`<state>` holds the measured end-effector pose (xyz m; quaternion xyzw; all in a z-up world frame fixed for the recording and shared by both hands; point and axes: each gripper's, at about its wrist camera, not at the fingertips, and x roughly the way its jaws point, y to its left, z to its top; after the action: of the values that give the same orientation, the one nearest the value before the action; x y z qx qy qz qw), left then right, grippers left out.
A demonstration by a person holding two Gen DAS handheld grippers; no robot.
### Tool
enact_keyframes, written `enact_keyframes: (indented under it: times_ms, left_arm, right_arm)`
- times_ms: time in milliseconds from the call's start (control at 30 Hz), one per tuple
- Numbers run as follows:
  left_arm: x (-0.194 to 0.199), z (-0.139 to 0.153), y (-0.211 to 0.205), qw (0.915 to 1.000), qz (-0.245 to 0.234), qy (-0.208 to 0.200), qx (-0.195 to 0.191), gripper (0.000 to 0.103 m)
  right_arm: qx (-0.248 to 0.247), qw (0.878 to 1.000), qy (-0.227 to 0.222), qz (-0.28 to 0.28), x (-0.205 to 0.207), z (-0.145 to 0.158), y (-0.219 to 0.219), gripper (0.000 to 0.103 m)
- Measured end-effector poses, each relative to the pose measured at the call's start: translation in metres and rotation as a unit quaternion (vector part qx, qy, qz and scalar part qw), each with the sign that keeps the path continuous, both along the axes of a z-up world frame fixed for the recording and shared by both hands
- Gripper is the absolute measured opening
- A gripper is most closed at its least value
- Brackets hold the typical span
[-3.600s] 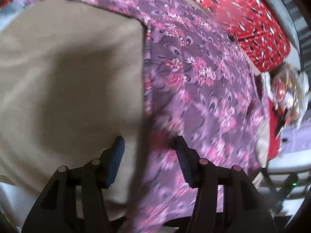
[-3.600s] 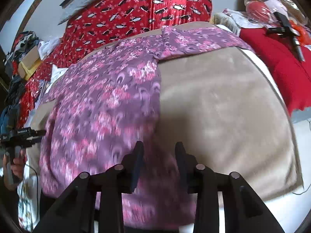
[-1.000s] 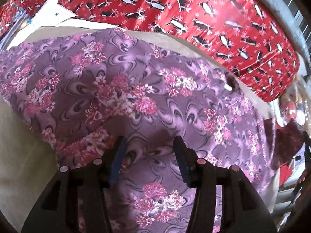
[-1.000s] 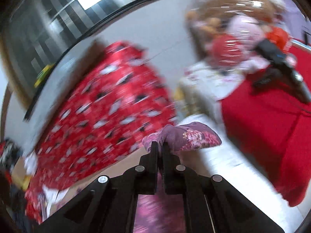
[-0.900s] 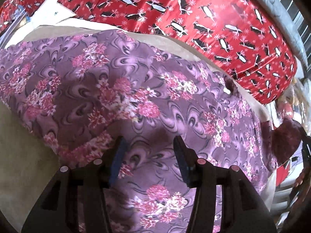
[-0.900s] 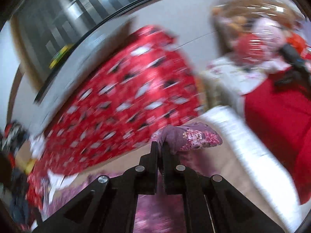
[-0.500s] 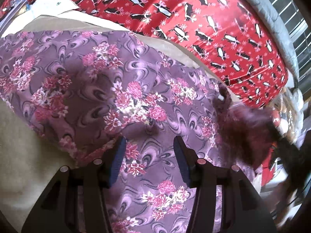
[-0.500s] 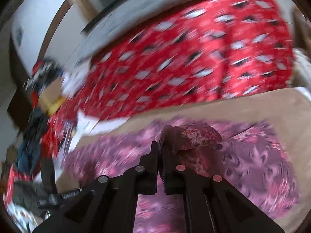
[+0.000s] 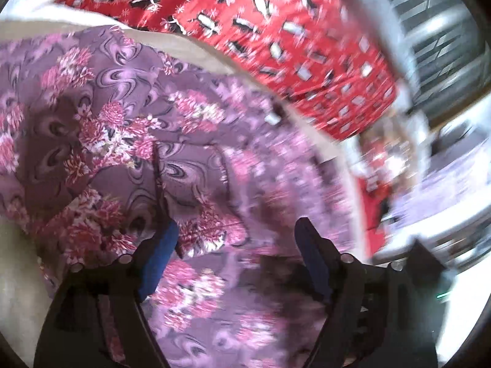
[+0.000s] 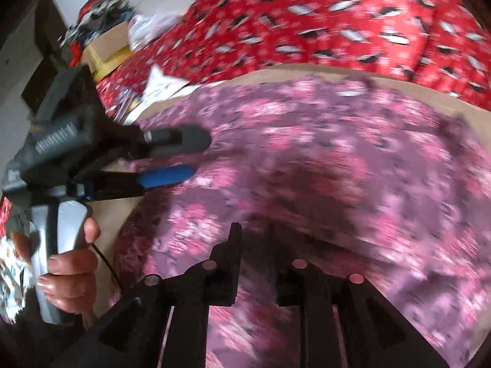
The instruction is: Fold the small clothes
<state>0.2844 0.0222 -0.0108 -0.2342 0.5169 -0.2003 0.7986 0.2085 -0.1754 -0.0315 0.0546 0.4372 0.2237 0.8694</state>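
The purple floral garment lies spread over a beige cover, taking up most of both wrist views, with a red patterned cloth banked along the far side. In the left wrist view the left gripper points down at the fabric with its jaws spread wide and opening; a folded flap of the garment sits between them, its edge just beside the blue-padded left finger, and neither pad presses on it, so the cloth looks freed rather than pinched. The right finger of this gripper stands clear of the flap over flat fabric. In the right wrist view the right gripper hovers low over the near part of the garment with its jaws only a narrow gap apart and opening; the frame is blurred, so I cannot tell for certain whether a thin layer lies in that gap, but no cloth shows gripped between the black fingers. The same view shows the left gripper from the side at the left of the scene, its two fingers apart over the garment's left edge, its handle held by the person's left hand.
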Motion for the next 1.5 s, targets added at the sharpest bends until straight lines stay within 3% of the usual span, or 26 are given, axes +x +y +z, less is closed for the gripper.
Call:
enact_keyframes:
  times_ms: [67,133,167,200,233,300,400,500,567,600,633,667,733,800,867,933,1000,1067,1133,1233,1400,1433,1500]
  left_arm:
    - [0.004,-0.007,-0.012,0.9993,0.009,0.006,0.036,0.079]
    - [0.005,-0.009,-0.012,0.9978,0.045,-0.008,0.047,0.077]
    - [0.005,-0.007,-0.012,0.9959,0.066,-0.022,0.058,0.056]
    - [0.005,-0.003,-0.011,0.9929,0.085,-0.037,0.075,0.01]
    - [0.006,-0.002,-0.01,0.9912,0.093,-0.042,0.084,0.003]
    - [0.004,0.007,0.005,0.9854,0.139,-0.062,0.076,0.003]
    - [0.007,0.012,0.025,0.9758,0.178,-0.072,0.105,0.003]
    - [0.012,-0.002,0.036,0.9799,0.18,-0.044,0.076,0.003]
    - [0.014,-0.007,0.036,0.9802,0.178,-0.036,0.08,0.003]
    - [0.015,-0.008,0.036,0.9806,0.176,-0.036,0.078,0.003]
    - [0.017,-0.009,0.034,0.9806,0.176,-0.037,0.078,0.003]
    - [0.017,-0.009,0.035,0.9805,0.176,-0.038,0.078,0.003]
    - [0.021,-0.014,0.033,0.9808,0.172,-0.033,0.086,0.003]
    - [0.022,-0.019,0.025,0.9806,0.165,-0.018,0.105,0.006]
    - [0.022,-0.023,0.023,0.9807,0.156,-0.006,0.117,0.007]
    - [0.019,-0.012,0.035,0.9802,0.171,-0.012,0.099,0.008]
    - [0.012,0.002,0.054,0.9751,0.205,-0.034,0.077,0.009]
    - [0.008,0.007,0.062,0.9745,0.212,-0.04,0.061,0.01]
    - [0.011,0.001,0.057,0.9783,0.195,-0.028,0.062,0.01]
    - [0.021,-0.021,0.043,0.9813,0.169,0.015,0.09,0.01]
    - [0.011,-0.008,0.067,0.9813,0.189,0.016,0.035,0.01]
    - [0.005,-0.001,0.081,0.979,0.203,0.01,0.019,0.012]
    - [-0.001,0.008,0.103,0.9756,0.219,0.005,-0.001,0.03]
  right_arm:
    - [0.012,0.999,-0.005,-0.034,-0.005,0.005,-0.029,0.018]
    - [0.025,0.996,-0.015,-0.079,-0.004,0.011,-0.059,0.021]
    - [0.03,0.993,-0.022,-0.108,-0.003,0.015,-0.078,0.023]
    - [0.035,0.989,-0.028,-0.14,-0.003,0.018,-0.099,0.029]
    - [0.037,0.985,-0.03,-0.167,0.0,0.02,-0.115,0.033]
    - [0.045,0.972,-0.03,-0.231,0.004,0.021,-0.154,0.034]
    - [0.058,0.95,-0.031,-0.304,0.011,0.017,-0.206,0.04]
    - [0.088,0.943,0.002,-0.322,0.026,-0.002,-0.23,0.041]
    - [0.117,0.941,0.039,-0.316,0.039,-0.024,-0.234,0.041]
    - [0.138,0.94,0.06,-0.306,0.043,-0.034,-0.233,0.03]
    - [0.166,0.943,0.075,-0.279,0.049,-0.041,-0.229,0.006]
    - [0.164,0.948,0.065,-0.265,0.047,-0.039,-0.224,0.004]
    - [0.138,0.954,-0.017,-0.267,0.034,-0.016,-0.217,0.004]
    - [0.153,0.945,-0.051,-0.286,0.023,-0.008,-0.225,0.004]
    - [0.134,0.947,-0.015,-0.291,0.029,-0.022,-0.227,0.004]
    - [0.076,0.954,0.044,-0.288,0.036,-0.041,-0.22,0.007]
    - [0.062,0.95,0.011,-0.305,0.026,-0.027,-0.214,0.012]
    - [0.038,0.947,-0.053,-0.315,0.013,-0.001,-0.2,0.012]
    - [0.041,0.955,-0.076,-0.284,0.014,0.013,-0.181,0.013]
    - [0.04,0.973,-0.064,-0.22,0.026,0.018,-0.137,0.013]
    - [0.047,0.99,-0.031,-0.128,0.05,0.007,-0.055,0.013]
    - [0.052,0.992,-0.026,-0.11,0.054,0.005,-0.036,0.013]
    - [0.059,0.995,-0.022,-0.079,0.065,-0.001,-0.004,0.013]
